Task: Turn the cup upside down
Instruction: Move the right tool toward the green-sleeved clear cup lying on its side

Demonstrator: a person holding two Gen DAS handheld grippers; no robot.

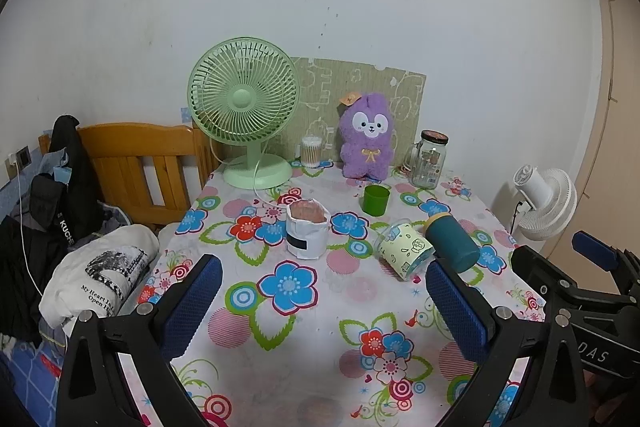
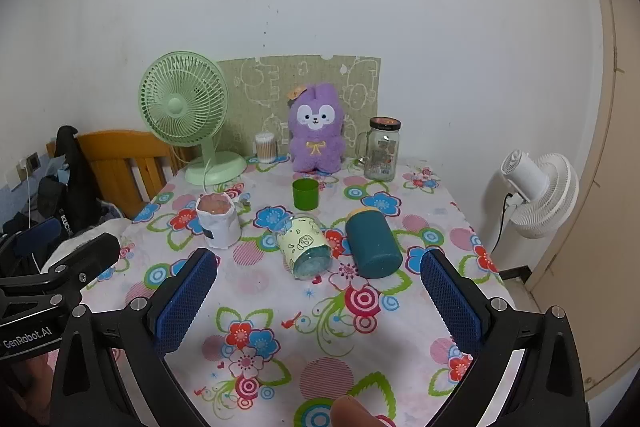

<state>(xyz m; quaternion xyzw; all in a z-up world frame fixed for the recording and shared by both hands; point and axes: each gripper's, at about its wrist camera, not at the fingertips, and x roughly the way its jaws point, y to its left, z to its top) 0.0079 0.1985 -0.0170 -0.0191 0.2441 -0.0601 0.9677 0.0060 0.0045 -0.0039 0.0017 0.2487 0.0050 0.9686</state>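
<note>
Left wrist view: the left gripper hovers over the flowered bench, jaws spread wide and holding nothing. The cup — pale yellow, with small printed figures — lies on its side right of centre in the frame, ahead of the jaws and off toward the right-hand finger. Its long axis runs diagonally, one end toward the lower right of the frame. A teal bottle lies just beside it on the right; whether the two touch is hard to tell through the fisheye. The right gripper shows only as black framework at the right edge.

Right wrist view: the right gripper is likewise released and empty. Here the cup lies almost dead centre, directly ahead between the two blue pads, its long axis pointing roughly down the frame toward the camera — the bluish end nearer, seemingly the base. The teal bottle lies parallel on its right, a green cup stands upright behind.

On this showing the right gripper is the better aligned, with the cup square between its jaws.
</note>
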